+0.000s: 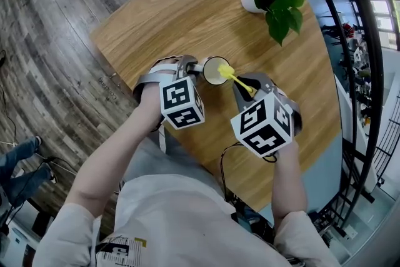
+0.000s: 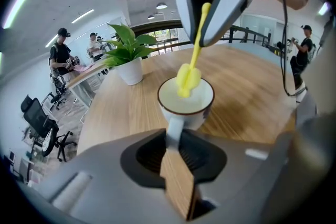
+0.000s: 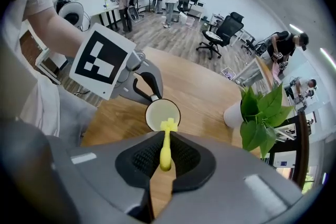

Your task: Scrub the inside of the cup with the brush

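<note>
Two grippers, both clenched. Left gripper (image 1: 195,67): jaws steady white ceramic cup (image 1: 215,70) by its handle, well in from wooden bench (image 1: 187,15) edges. Right gripper (image 1: 250,85): jaws grasp slim yellow plastic brush (image 1: 234,77), head at cup mouth for scrubbing.

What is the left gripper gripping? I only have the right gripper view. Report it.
Observer: The left gripper is clamped on the cup's handle.
Operator: Tell me how deep the bristles sit.
Observer: Seen from the left gripper view, the brush has its head at the mouth of the cup, with the top of the head above the rim.
Operator: Check the cup's stance.
Observer: It stands upright on the wooden table.
</note>
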Available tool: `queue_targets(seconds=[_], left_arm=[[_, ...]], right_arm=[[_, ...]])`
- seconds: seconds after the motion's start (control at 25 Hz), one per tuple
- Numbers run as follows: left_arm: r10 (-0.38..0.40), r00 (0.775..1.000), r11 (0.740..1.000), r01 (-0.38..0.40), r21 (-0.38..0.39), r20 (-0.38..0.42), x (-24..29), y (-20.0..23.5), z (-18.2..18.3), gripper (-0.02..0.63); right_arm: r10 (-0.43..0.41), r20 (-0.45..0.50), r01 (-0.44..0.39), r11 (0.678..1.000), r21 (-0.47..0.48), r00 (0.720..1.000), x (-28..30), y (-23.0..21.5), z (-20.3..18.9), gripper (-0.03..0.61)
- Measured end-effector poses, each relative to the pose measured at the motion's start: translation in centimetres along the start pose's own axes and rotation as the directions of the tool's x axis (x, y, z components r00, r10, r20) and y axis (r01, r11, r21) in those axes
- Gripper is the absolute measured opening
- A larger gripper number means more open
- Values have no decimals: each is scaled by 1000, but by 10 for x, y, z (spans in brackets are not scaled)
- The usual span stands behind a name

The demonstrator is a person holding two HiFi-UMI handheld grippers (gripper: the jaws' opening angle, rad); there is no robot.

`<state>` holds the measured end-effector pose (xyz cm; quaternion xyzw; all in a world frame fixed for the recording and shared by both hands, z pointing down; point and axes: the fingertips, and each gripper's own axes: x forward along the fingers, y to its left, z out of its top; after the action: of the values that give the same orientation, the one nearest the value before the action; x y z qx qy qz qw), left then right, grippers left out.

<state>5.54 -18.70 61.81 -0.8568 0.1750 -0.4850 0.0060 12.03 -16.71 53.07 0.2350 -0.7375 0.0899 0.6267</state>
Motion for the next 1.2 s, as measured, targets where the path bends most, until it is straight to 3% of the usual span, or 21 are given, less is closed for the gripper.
queue_targets(seconds=[0.32,0.52,0.72,0.92,1.2], left_arm=[[2,1000,1000,-2,16,-16,0,-2,0,66],[9,1000,998,-7,69,-26,-1,-3,-2,66],[7,1000,996,-5,84,-22,-3,-5,-4,67],[-5,1000,999,5,53,-8,-6,-7,-5,67],[-2,1000,1000,2,29,-12,-7,-7,-6,66]], right_arm=[[67,27,-66,998,-12,997,1,34,14,32],[38,138,-34,999,-29,990,4,32,48,32],[-21,177,23,1000,-9,984,-2,15,56,32],[-87,128,81,996,47,988,-10,0,31,32],[-68,12,67,995,69,998,-17,27,-3,32]])
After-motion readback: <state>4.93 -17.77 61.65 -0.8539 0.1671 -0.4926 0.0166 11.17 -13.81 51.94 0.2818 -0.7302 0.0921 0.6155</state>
